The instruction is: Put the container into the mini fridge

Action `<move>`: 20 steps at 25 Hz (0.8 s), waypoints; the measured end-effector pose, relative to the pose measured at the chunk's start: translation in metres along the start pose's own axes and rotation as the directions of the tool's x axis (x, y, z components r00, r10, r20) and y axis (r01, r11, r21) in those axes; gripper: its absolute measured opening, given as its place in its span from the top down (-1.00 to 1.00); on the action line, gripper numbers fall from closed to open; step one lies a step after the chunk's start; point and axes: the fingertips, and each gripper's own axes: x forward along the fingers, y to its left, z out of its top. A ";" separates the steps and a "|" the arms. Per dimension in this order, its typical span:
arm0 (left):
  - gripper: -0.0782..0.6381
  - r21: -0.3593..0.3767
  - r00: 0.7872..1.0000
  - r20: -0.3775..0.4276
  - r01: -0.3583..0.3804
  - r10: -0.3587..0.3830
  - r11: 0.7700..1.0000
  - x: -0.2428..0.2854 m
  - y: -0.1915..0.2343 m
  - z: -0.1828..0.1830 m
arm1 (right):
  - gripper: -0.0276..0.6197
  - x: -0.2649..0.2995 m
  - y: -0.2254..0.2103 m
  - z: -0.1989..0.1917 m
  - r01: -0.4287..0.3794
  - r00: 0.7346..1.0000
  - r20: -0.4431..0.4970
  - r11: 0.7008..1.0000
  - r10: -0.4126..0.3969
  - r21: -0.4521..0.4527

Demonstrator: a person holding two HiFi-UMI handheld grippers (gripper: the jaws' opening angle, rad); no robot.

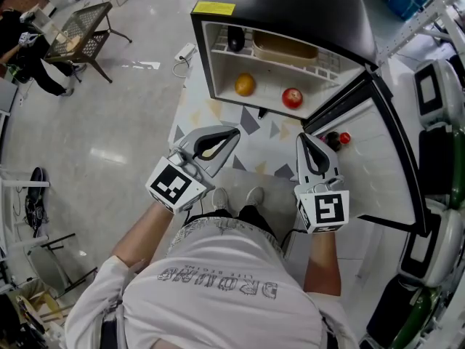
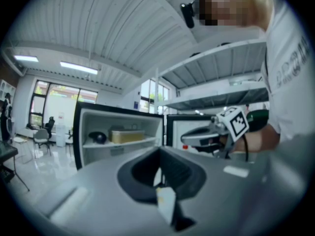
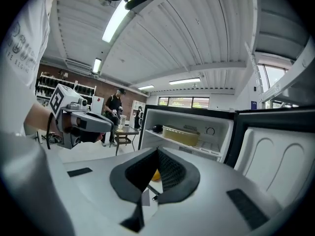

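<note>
The mini fridge (image 1: 290,2) stands open, its door (image 1: 381,158) swung to the right. A tan lidded container (image 1: 285,47) lies on the upper wire shelf, also visible in both gripper views (image 2: 127,135) (image 3: 181,135). My left gripper (image 1: 234,131) hovers in front of the fridge, shut and empty. My right gripper (image 1: 301,137) hangs beside it near the door, shut too with nothing held. Both point at the fridge opening and stand apart from it.
A black round object (image 1: 236,38) shares the upper shelf. An orange (image 1: 245,85) and a red apple (image 1: 292,97) lie on the fridge floor. A dark bottle with a red cap (image 1: 338,139) sits in the door. A power strip (image 1: 185,51) and a mesh table (image 1: 83,31) are at the left.
</note>
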 end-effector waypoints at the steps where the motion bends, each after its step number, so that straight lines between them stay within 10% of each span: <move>1: 0.76 0.003 1.000 -0.001 0.001 -0.001 1.000 0.000 -0.001 0.000 | 0.91 0.000 0.002 -0.001 -0.007 1.000 0.000 1.000 0.007 0.007; 20: 0.76 -0.005 1.000 0.011 -0.011 0.011 1.000 0.005 0.002 0.003 | 0.91 0.004 0.011 -0.008 -0.061 0.998 -0.013 0.997 0.062 0.053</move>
